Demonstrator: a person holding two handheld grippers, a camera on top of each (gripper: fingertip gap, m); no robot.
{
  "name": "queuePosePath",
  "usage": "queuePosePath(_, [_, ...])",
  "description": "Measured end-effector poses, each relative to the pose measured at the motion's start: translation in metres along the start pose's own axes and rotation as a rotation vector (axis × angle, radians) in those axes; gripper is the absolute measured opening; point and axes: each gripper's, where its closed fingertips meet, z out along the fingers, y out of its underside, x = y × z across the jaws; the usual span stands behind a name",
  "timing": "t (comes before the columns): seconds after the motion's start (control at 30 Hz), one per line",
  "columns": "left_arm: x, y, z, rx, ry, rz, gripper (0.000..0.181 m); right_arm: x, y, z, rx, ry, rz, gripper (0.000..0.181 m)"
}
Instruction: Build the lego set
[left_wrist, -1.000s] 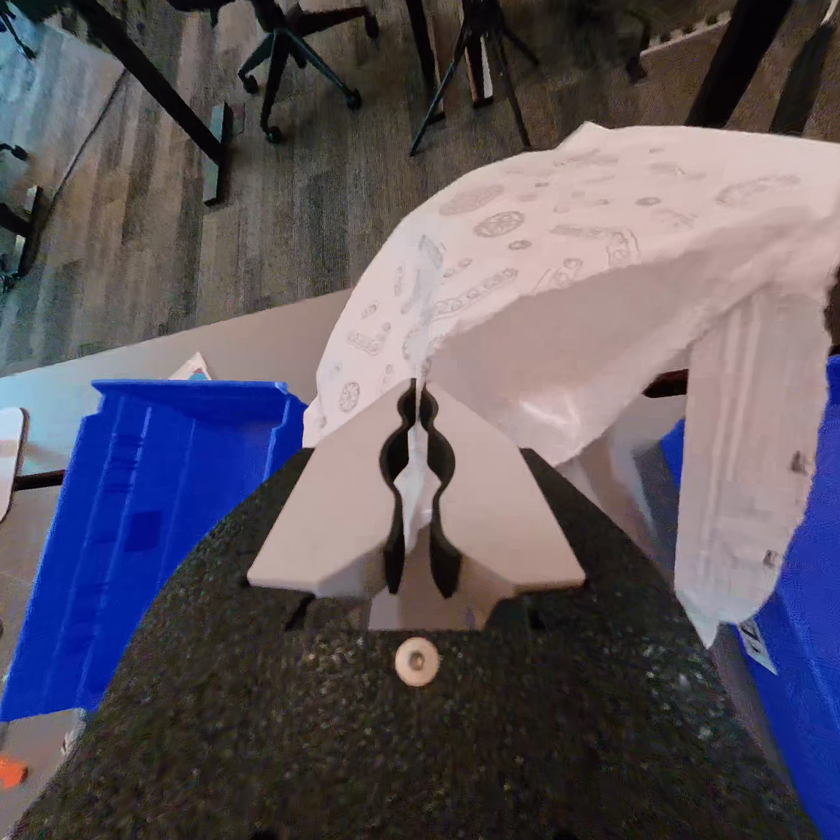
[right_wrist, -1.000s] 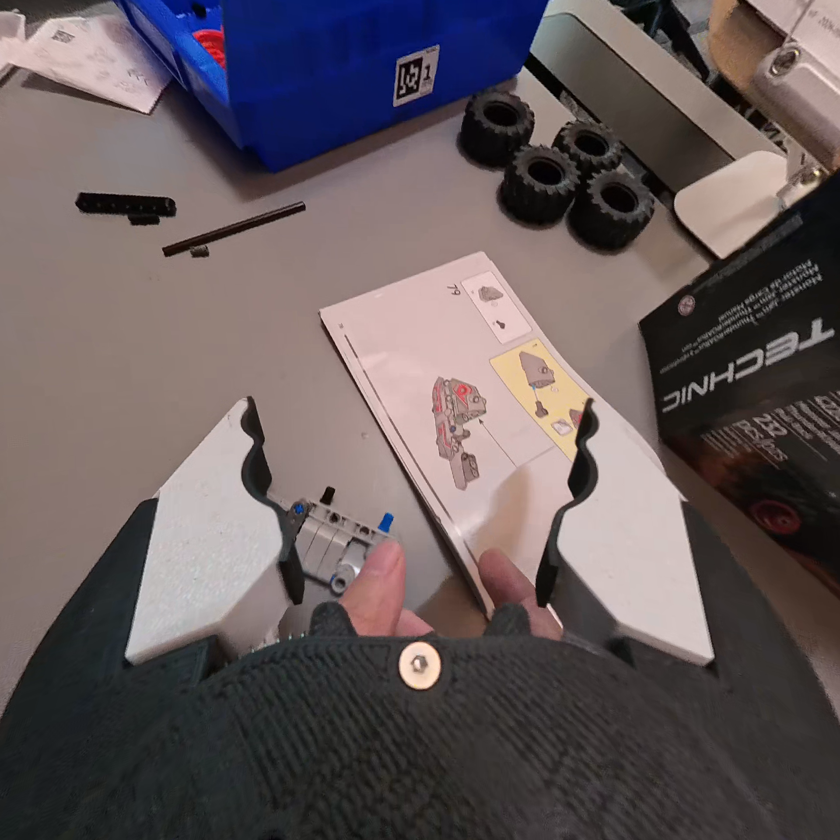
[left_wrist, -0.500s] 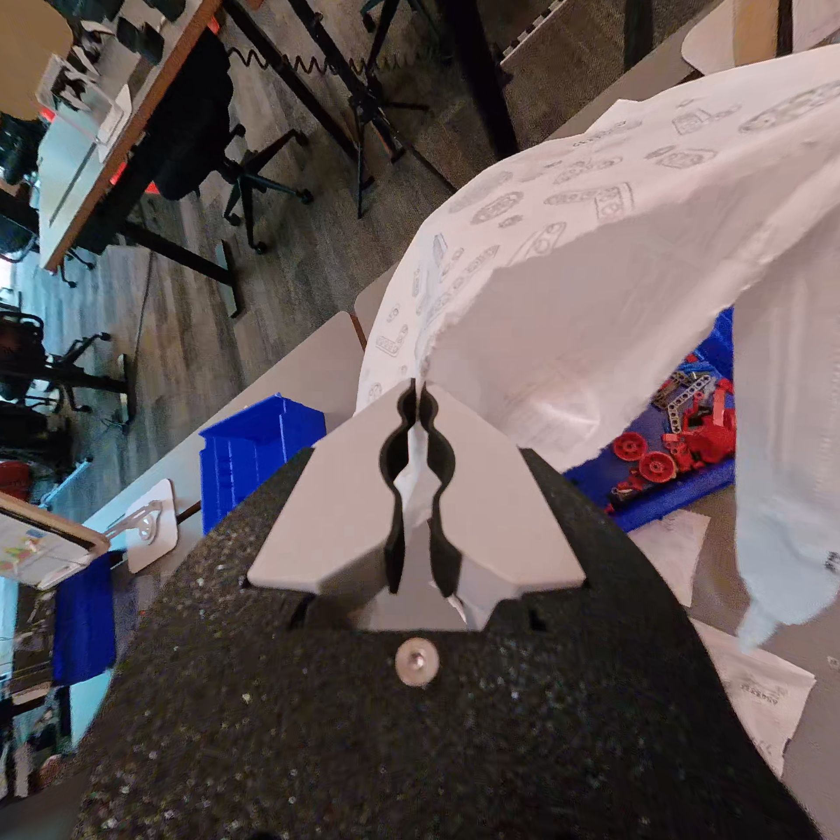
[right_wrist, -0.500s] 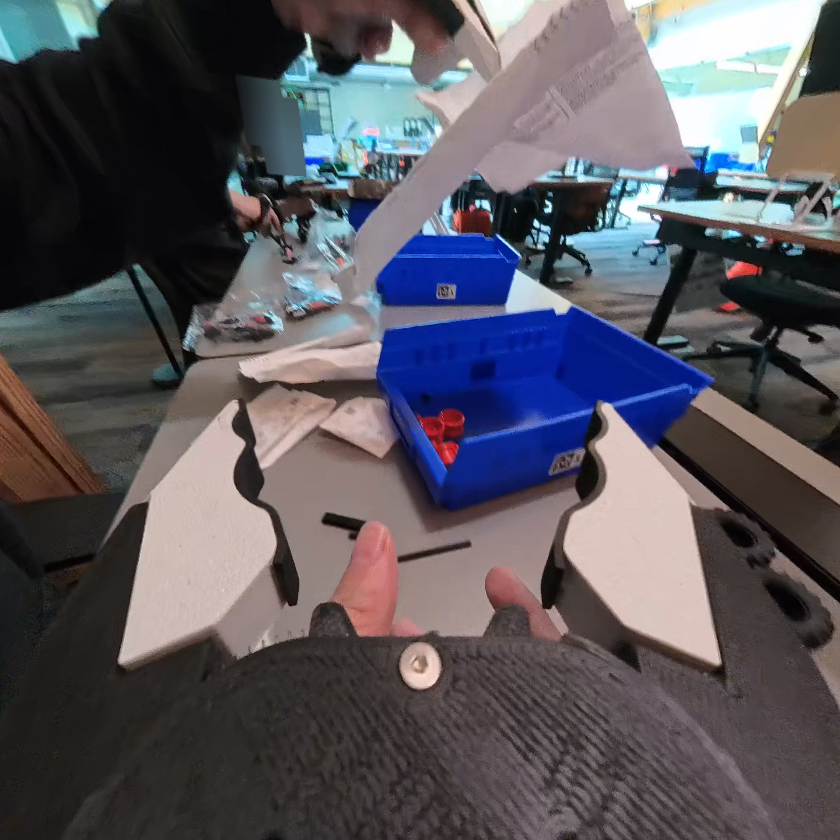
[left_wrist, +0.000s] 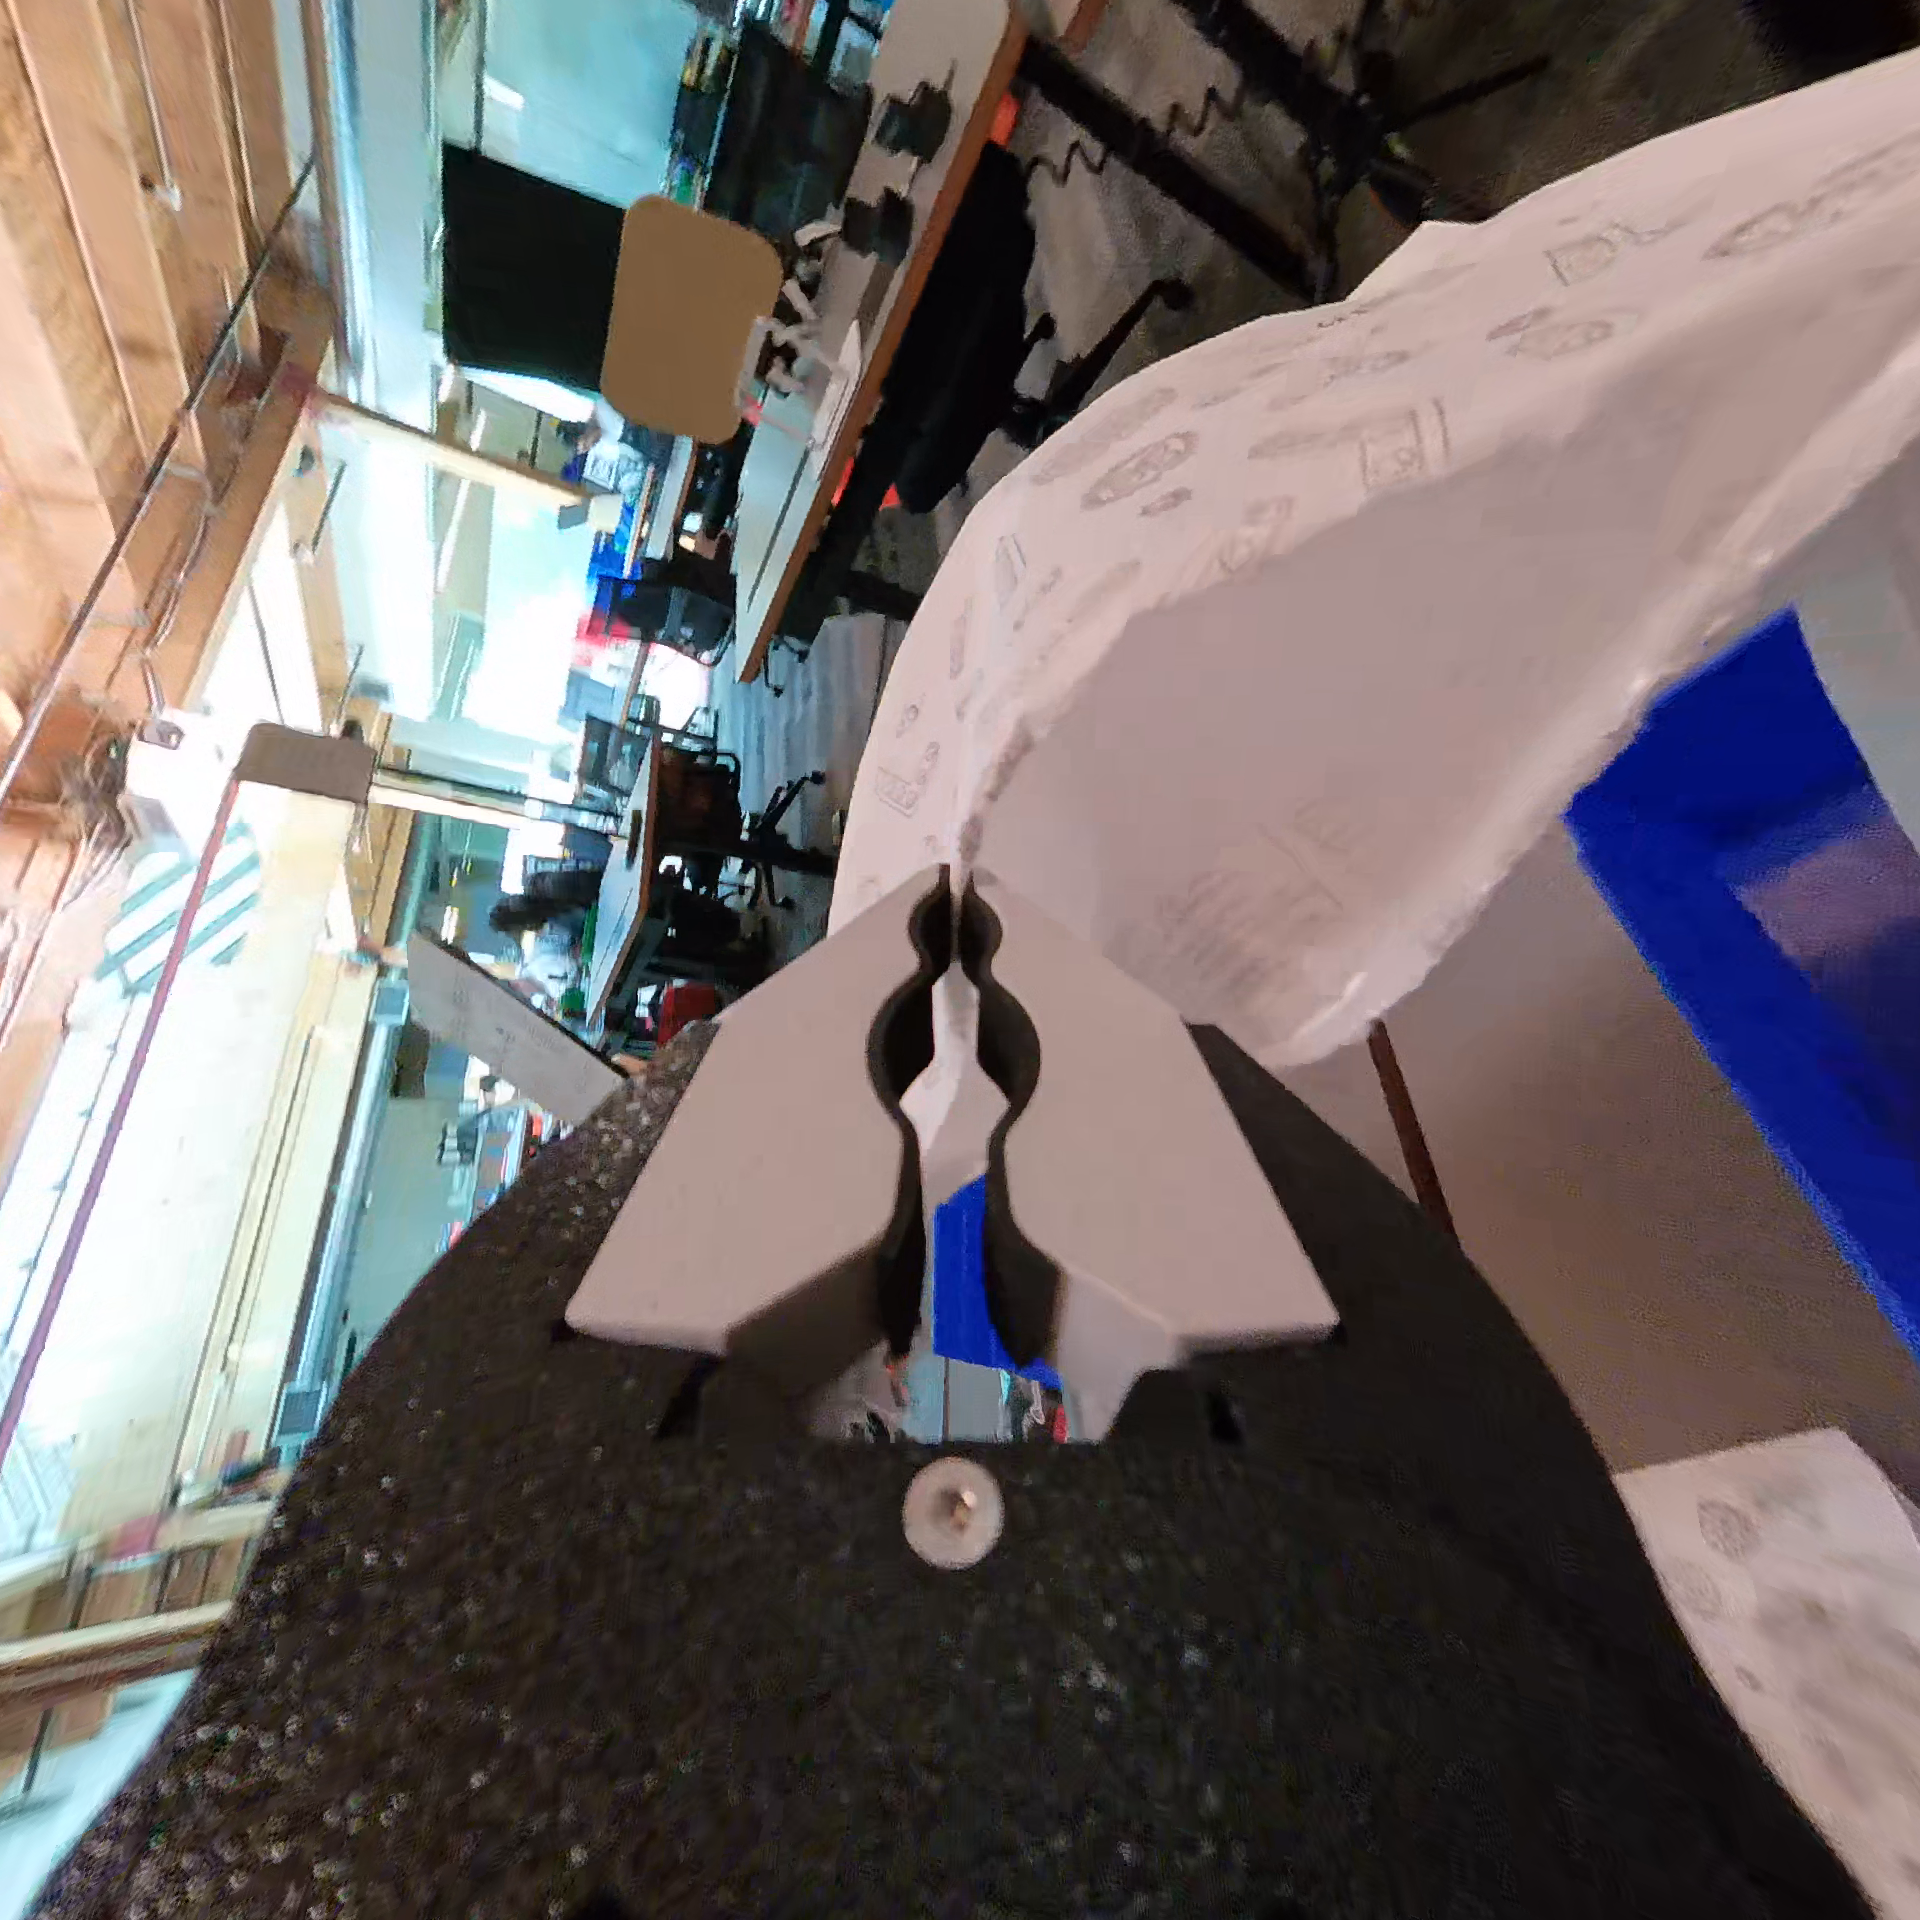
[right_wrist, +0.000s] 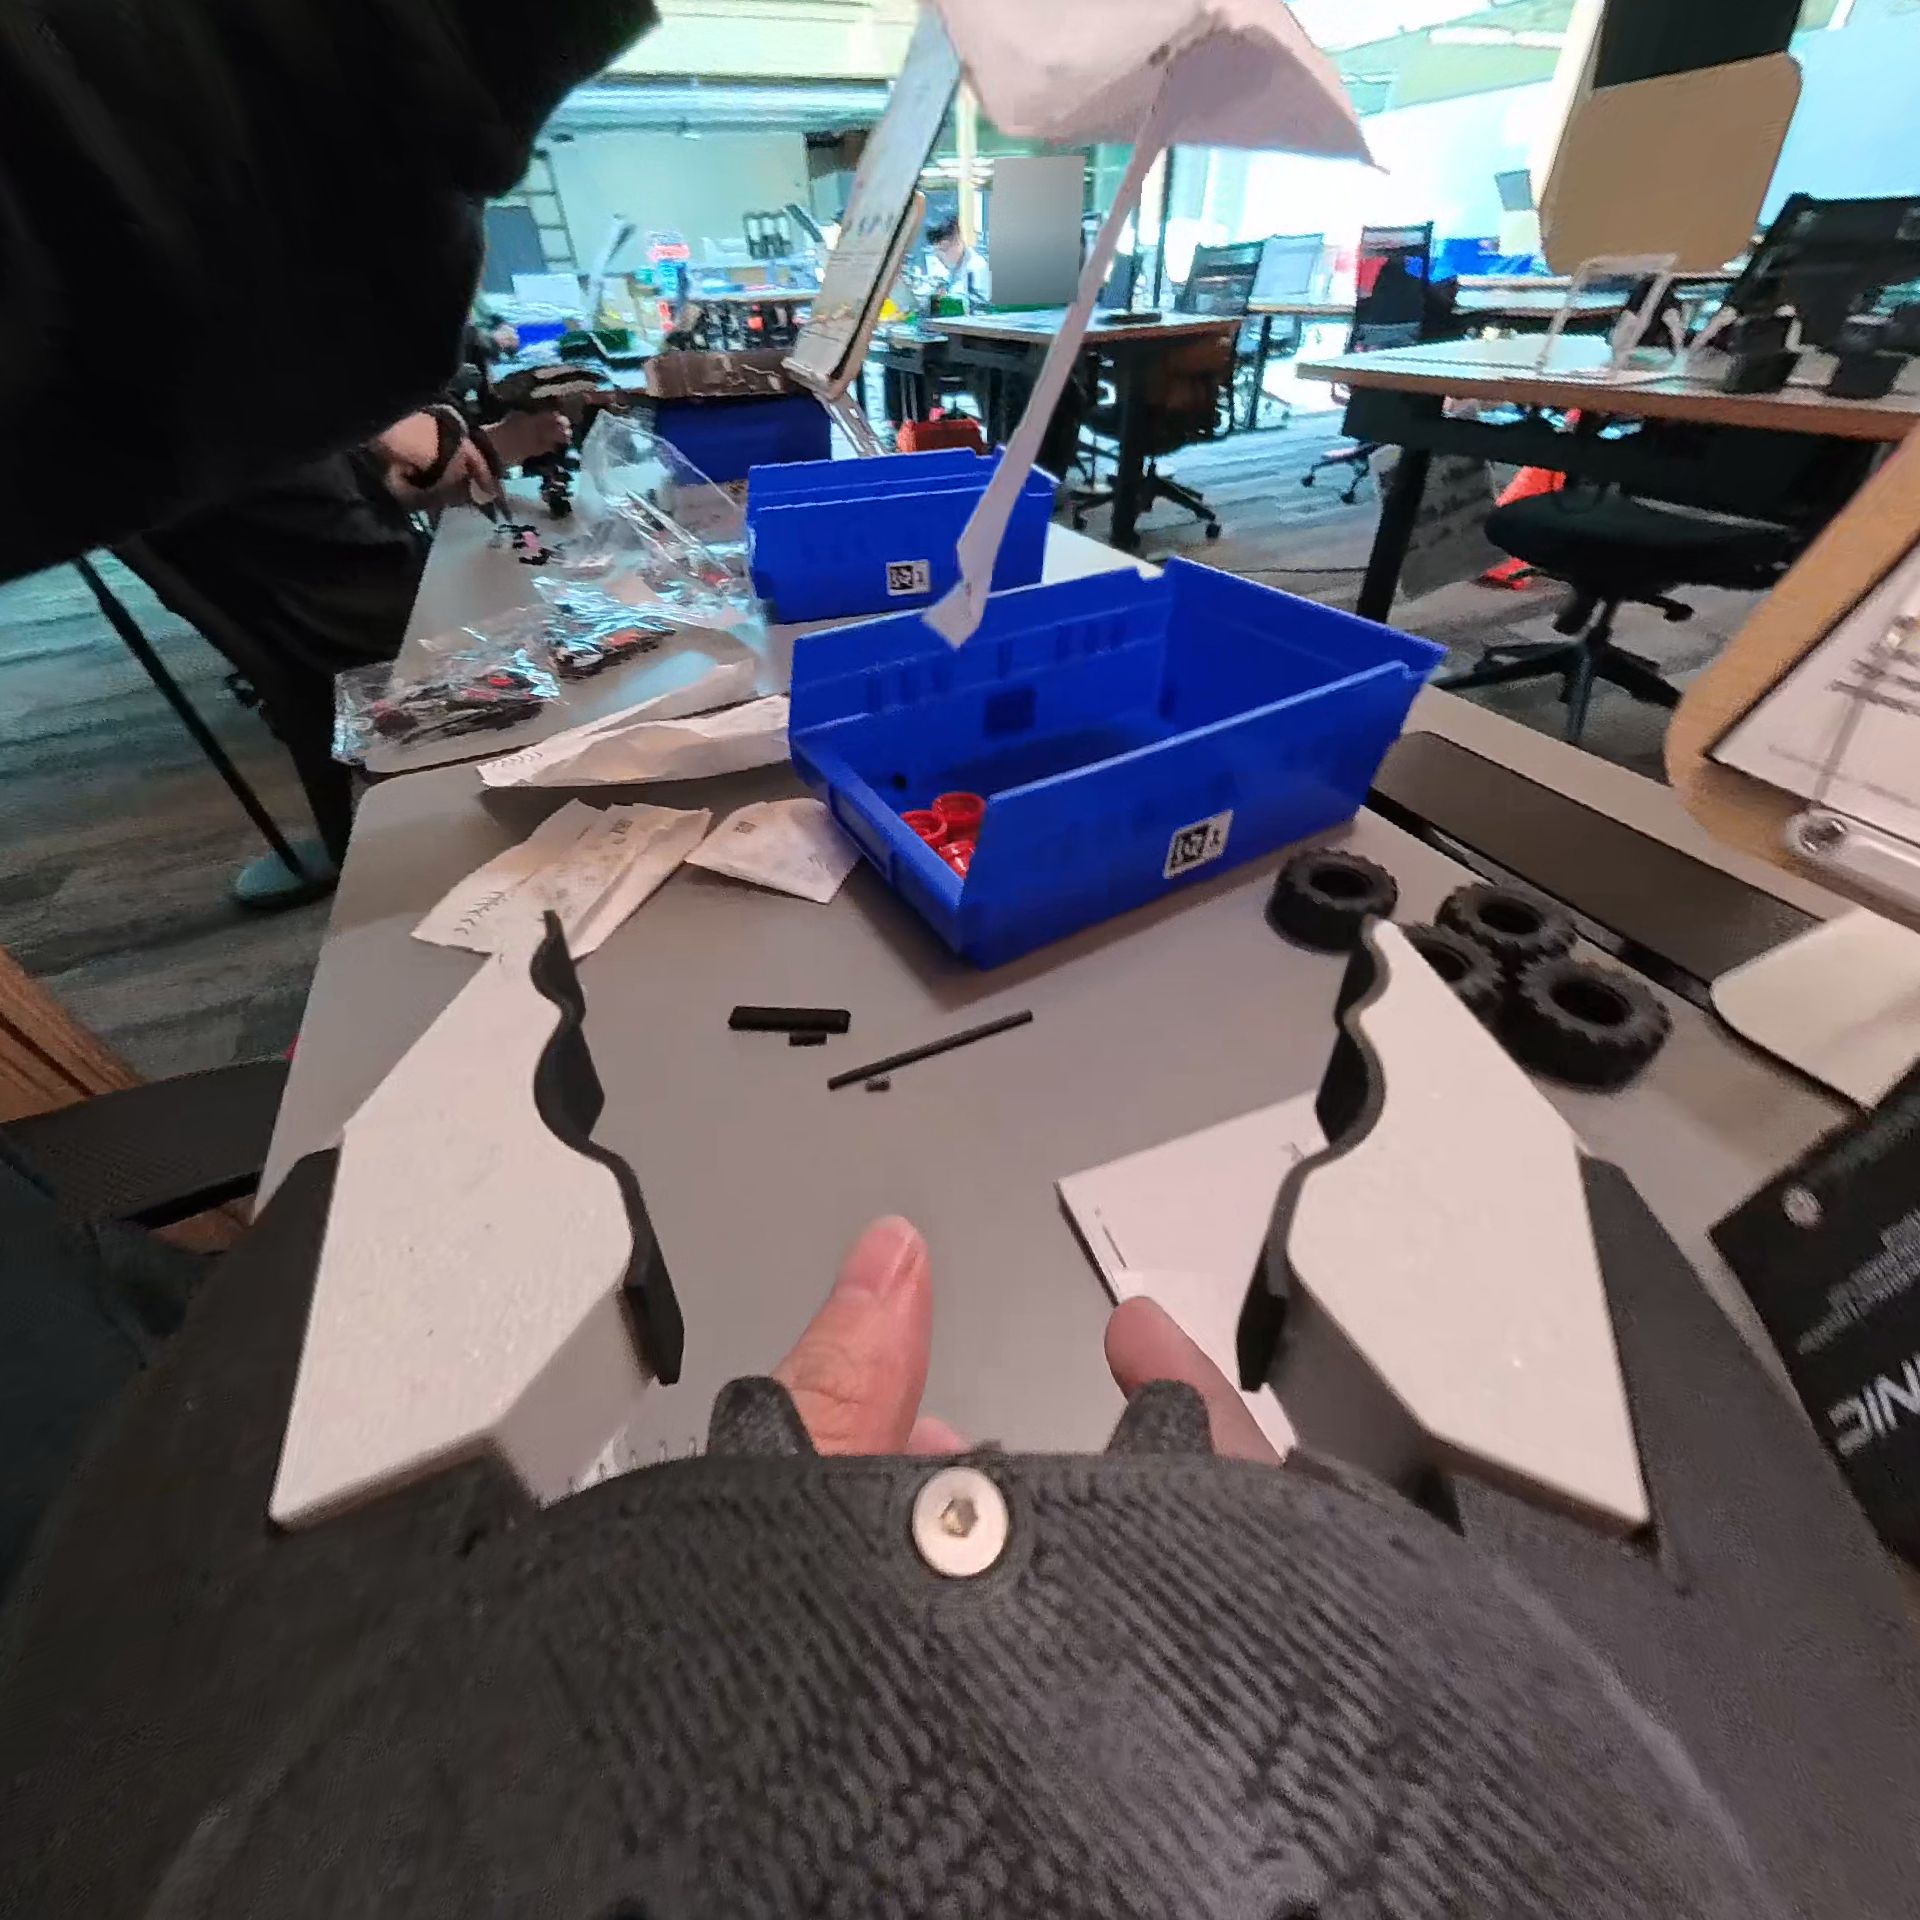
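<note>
Left wrist view tilts hard, with wood-panelled wall and bright windows (left_wrist: 260, 790) down the left side and rows of desks (left_wrist: 831, 416) and office chairs behind; the left gripper (left_wrist: 954, 883) is clenched on a torn white paper bag (left_wrist: 1403, 582) printed with part outlines, which billows up to the right over a blue bin (left_wrist: 1745, 935) and the grey table (left_wrist: 1621, 1226). Right wrist view looks level along that grey table (right_wrist: 883, 1164) into an open workroom. At far left a person in a dark sleeve (right_wrist: 260, 208) leans in, and clear plastic packets (right_wrist: 499, 675) of parts lie on the next table. Flat white paper bags (right_wrist: 592, 873) rest just left of the blue bin (right_wrist: 1122, 810), which holds red wheel hubs (right_wrist: 945, 831); a second blue bin (right_wrist: 883, 530) stands behind it. The held paper bag (right_wrist: 1143, 73) hangs above, a strip dangling toward the bin. A short black beam (right_wrist: 790, 1020) and a black axle (right_wrist: 930, 1049) lie on bare table in front. The right gripper (right_wrist: 956, 977) is released, jaws wide apart and empty, with two fingertips (right_wrist: 878, 1320) showing between them. An instruction booklet (right_wrist: 1174, 1195) lies by the right finger, four black tyres (right_wrist: 1496, 966) sit beyond it, and the dark set box (right_wrist: 1829, 1278) is at far right.
</note>
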Motion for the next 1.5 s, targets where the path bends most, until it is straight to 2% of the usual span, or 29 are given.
queuePosePath(0.03, [-0.004, 0.008, 0.017, -0.039, -0.019, -0.045, 0.0, 0.003, 0.003, -0.004, -0.005, 0.012, 0.008, 0.141])
queuePosePath(0.13, [0.005, 0.028, 0.067, -0.126, 0.024, -0.202, 0.0, 0.008, 0.012, -0.014, -0.024, 0.04, 0.017, 0.141])
queuePosePath(0.2, [0.034, 0.031, 0.097, -0.138, 0.108, -0.261, 0.0, 0.011, 0.021, -0.018, -0.049, 0.057, 0.016, 0.141])
queuePosePath(0.27, [0.065, 0.038, 0.125, -0.173, 0.151, -0.26, 0.0, 0.015, 0.033, -0.021, -0.083, 0.074, 0.018, 0.141])
queuePosePath(0.37, [0.116, 0.04, 0.164, -0.145, 0.224, -0.275, 0.0, 0.016, 0.048, -0.021, -0.123, 0.073, 0.025, 0.141])
queuePosePath(0.47, [0.164, 0.045, 0.2, -0.093, 0.271, -0.183, 0.0, 0.021, 0.059, -0.021, -0.156, 0.072, 0.015, 0.141])
queuePosePath(0.5, [0.183, 0.046, 0.207, -0.052, 0.324, -0.135, 0.0, 0.025, 0.061, -0.021, -0.164, 0.082, 0.014, 0.141])
queuePosePath(0.6, [0.224, 0.066, 0.225, -0.087, 0.448, -0.066, 0.0, 0.036, 0.066, -0.02, -0.165, 0.107, 0.042, 0.141])
queuePosePath(0.73, [0.24, 0.077, 0.223, -0.116, 0.618, -0.224, 0.0, 0.043, 0.068, -0.01, -0.144, 0.087, 0.089, 0.141])
queuePosePath(0.77, [0.244, 0.079, 0.217, -0.122, 0.679, -0.237, 0.01, 0.046, 0.07, -0.007, -0.145, 0.083, 0.096, 0.141])
queuePosePath(0.87, [0.233, 0.085, 0.2, -0.135, 0.736, -0.297, 0.041, 0.05, 0.071, 0.001, -0.149, 0.068, 0.103, 0.141])
queuePosePath(0.93, [0.212, 0.083, 0.177, -0.089, 0.754, -0.345, 0.039, 0.049, 0.07, 0.005, -0.146, 0.053, 0.098, 0.141])
queuePosePath(1.0, [0.189, 0.085, 0.14, -0.043, 0.784, -0.37, 0.041, 0.047, 0.068, 0.006, -0.138, 0.046, 0.089, 0.141])
queuePosePath(1.1, [0.172, 0.114, 0.067, -0.049, 0.833, -0.345, 0.046, 0.04, 0.065, 0.004, -0.121, 0.032, 0.076, 0.141])
queuePosePath(1.17, [0.185, 0.146, 0.014, -0.113, 0.911, -0.363, 0.056, 0.037, 0.064, 0.003, -0.112, 0.028, 0.077, 0.14])
queuePosePath(1.23, [0.214, 0.177, -0.038, -0.199, 0.987, -0.412, 0.073, 0.034, 0.063, 0.003, -0.101, 0.017, 0.08, 0.14])
queuePosePath(1.27, [0.23, 0.19, -0.058, -0.226, 1.0, -0.439, 0.076, 0.033, 0.062, 0.003, -0.094, 0.011, 0.081, 0.14])
queuePosePath(1.37, [0.276, 0.228, -0.102, -0.347, 0.964, -0.508, 0.09, 0.026, 0.054, 0.007, -0.071, -0.01, 0.07, 0.14])
queuePosePath(1.47, [0.314, 0.26, -0.13, -0.471, 0.906, -0.51, 0.087, 0.015, 0.047, 0.015, -0.064, -0.047, 0.059, 0.141])
queuePosePath(1.5, [0.323, 0.271, -0.135, -0.523, 0.882, -0.494, 0.08, 0.011, 0.044, 0.017, -0.062, -0.06, 0.052, 0.141])
